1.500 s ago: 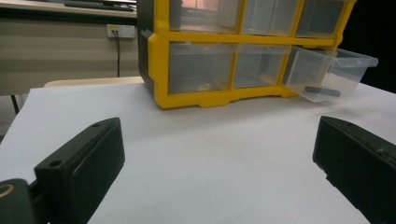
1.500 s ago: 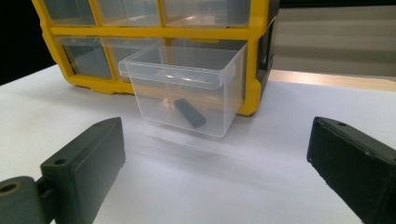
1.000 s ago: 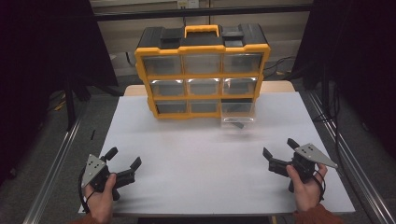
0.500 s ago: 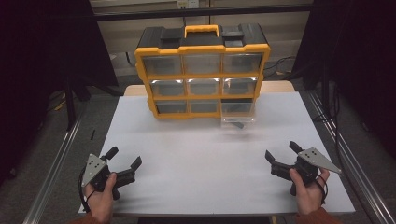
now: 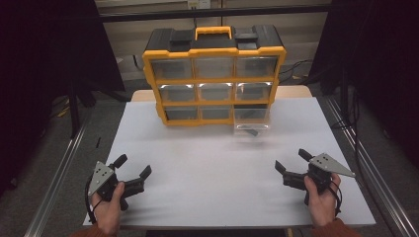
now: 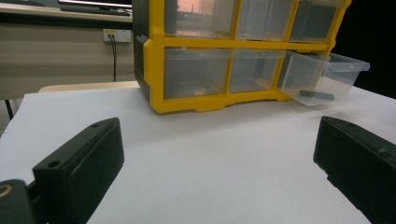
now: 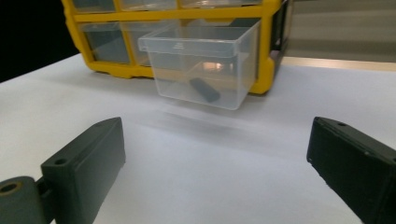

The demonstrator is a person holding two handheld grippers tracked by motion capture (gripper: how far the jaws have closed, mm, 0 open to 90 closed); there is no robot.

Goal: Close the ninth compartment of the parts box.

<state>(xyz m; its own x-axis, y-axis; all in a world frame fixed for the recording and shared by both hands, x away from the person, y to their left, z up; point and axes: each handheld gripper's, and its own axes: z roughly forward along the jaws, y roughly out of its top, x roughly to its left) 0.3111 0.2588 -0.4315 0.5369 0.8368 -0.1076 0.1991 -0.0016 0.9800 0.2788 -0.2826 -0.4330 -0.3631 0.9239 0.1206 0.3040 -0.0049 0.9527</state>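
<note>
The white table (image 5: 222, 187) lies under both grippers and reaches far in front of them, with bare surface between them and the work. Ahead of both tools, at the far edge, stands the yellow organizer (image 5: 214, 74), upright on its side so that its clear drawers face the person and can be pulled straight out toward the tools. One clear drawer (image 7: 201, 63), the bottom one nearest to the right gripper, is pulled out of its slot, hanging forward and a little downward. Inside it lies a small dark piece (image 7: 204, 89), on the floor of the drawer. The left gripper (image 5: 132, 174) rests low on the table, well apart from the organizer, jaws spread wide and holding nothing. The right gripper (image 5: 291, 167) is also wide and empty, pointing toward the open drawer, probably to be ready to reach it.
</note>
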